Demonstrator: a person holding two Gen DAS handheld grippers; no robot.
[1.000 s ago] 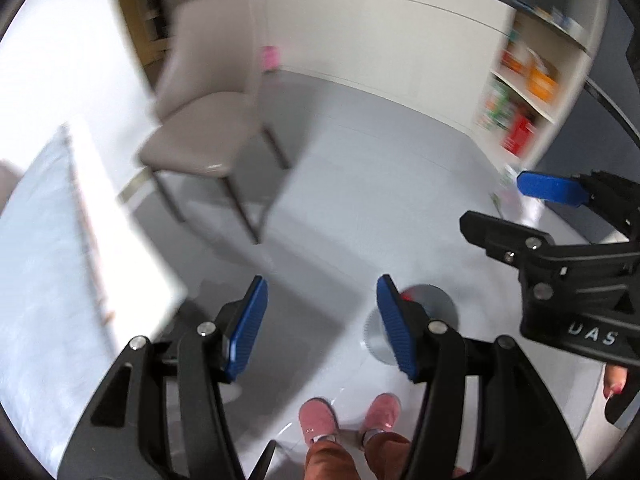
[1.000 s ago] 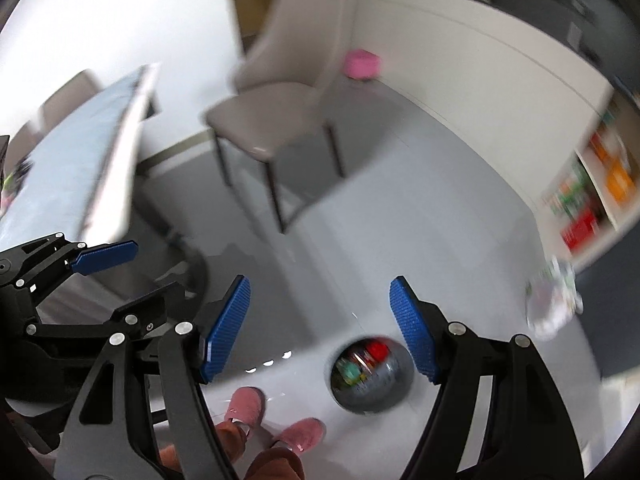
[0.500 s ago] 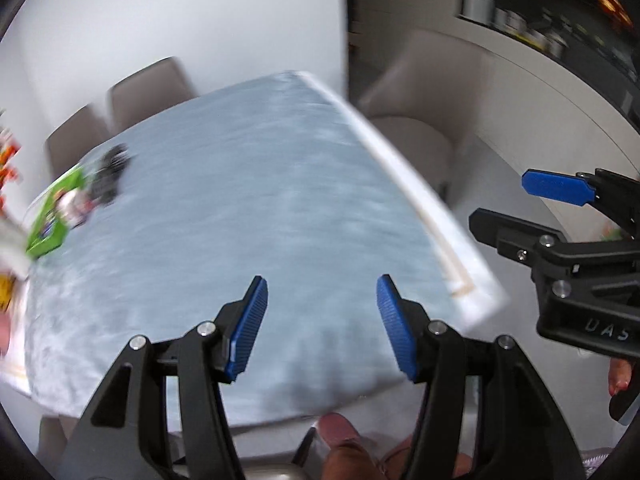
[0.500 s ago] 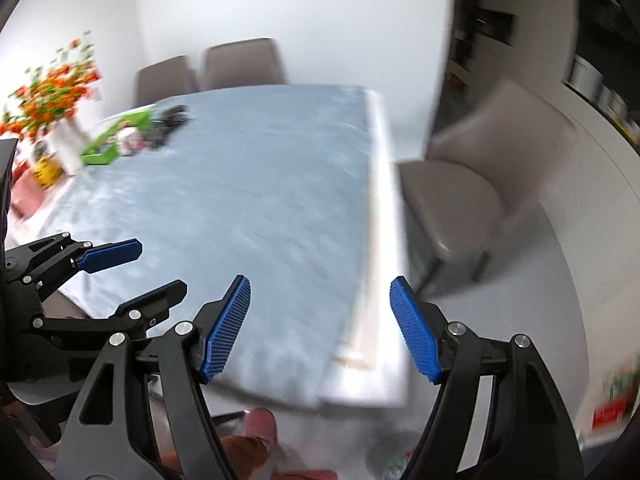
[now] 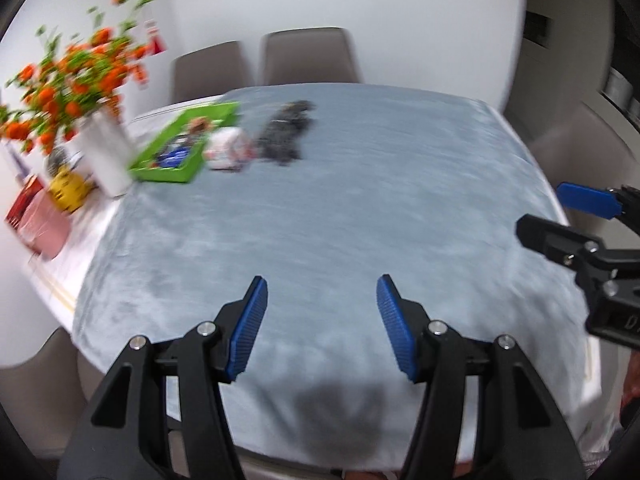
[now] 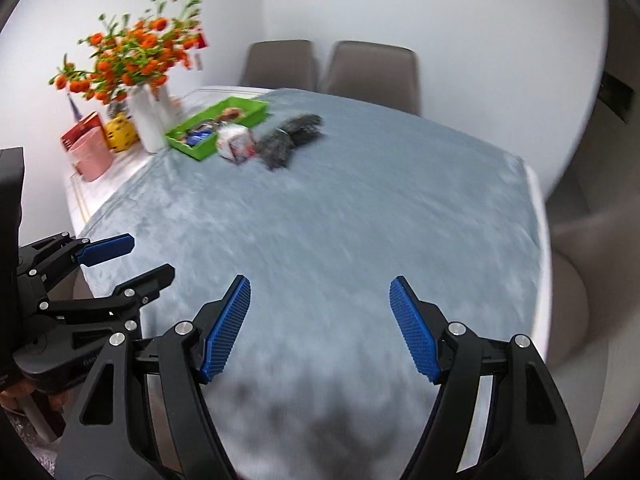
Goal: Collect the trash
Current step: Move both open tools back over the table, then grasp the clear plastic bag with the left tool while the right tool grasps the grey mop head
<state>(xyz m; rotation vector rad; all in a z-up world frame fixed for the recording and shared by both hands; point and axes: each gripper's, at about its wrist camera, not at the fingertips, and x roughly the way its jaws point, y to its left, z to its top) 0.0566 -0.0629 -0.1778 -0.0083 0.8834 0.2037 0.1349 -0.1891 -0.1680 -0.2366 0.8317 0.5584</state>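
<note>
My left gripper has its jaws spread wide with nothing between them, the blue ribbed pads hanging over the near part of the worktop. My right gripper is the same: jaws wide apart, empty, held over the near edge of the grey-blue cloth that covers the worktop. The two grippers sit side by side, each showing at the edge of the other's view, both pointed toward the far end.

At that far left end lies a green tray; inside it I can make out something blue and something brownish, but motion blur keeps me from telling what they are. Just beside the tray, on the cloth, sits a crumpled white wrapper with red and blue marks, bunched into a ball. Next to that, close or touching, lies a dark crumpled bag, black and rumpled, stretched toward the far edge. Both pieces of trash are well apart from my jaws.

Beyond the tray stands a white vase holding orange flowers, with a yellow container, a pink container and a red box beside it on the bare strip of worktop. Two grey-brown chairs stand at the far side against a white wall, and another chair sits at the right.
</note>
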